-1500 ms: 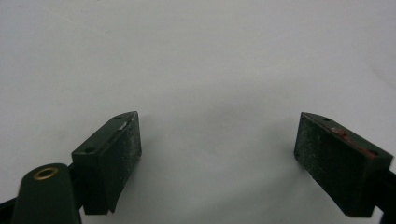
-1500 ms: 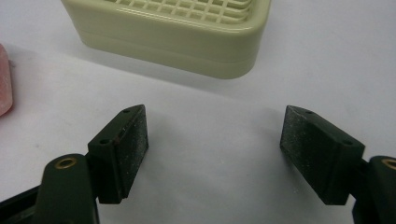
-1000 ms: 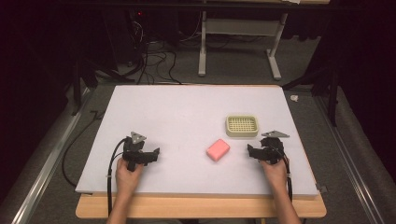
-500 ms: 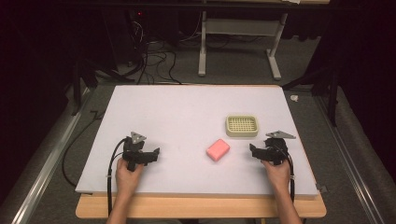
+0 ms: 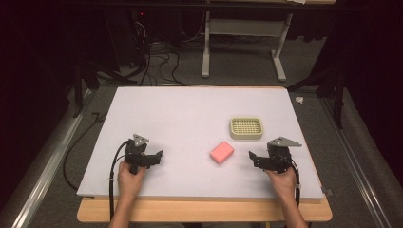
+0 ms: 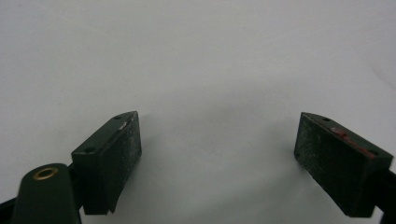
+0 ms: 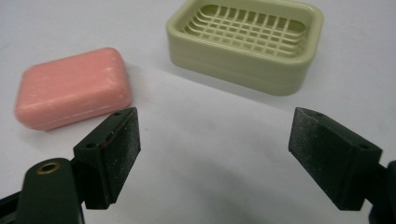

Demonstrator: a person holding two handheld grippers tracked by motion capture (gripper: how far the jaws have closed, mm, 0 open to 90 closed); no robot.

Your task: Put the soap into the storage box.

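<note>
Beyond right gripper (image 7: 215,135): soap (image 7: 72,87), dish (image 7: 246,43).

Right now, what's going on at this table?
A person holds a claw in each hand over a white table, and nothing is grasped yet. The left claw is open over bare surface. The right claw is open too, facing a pink soap bar and an empty green soap dish. The soap lies on the table beside the dish, apart from it.
</note>
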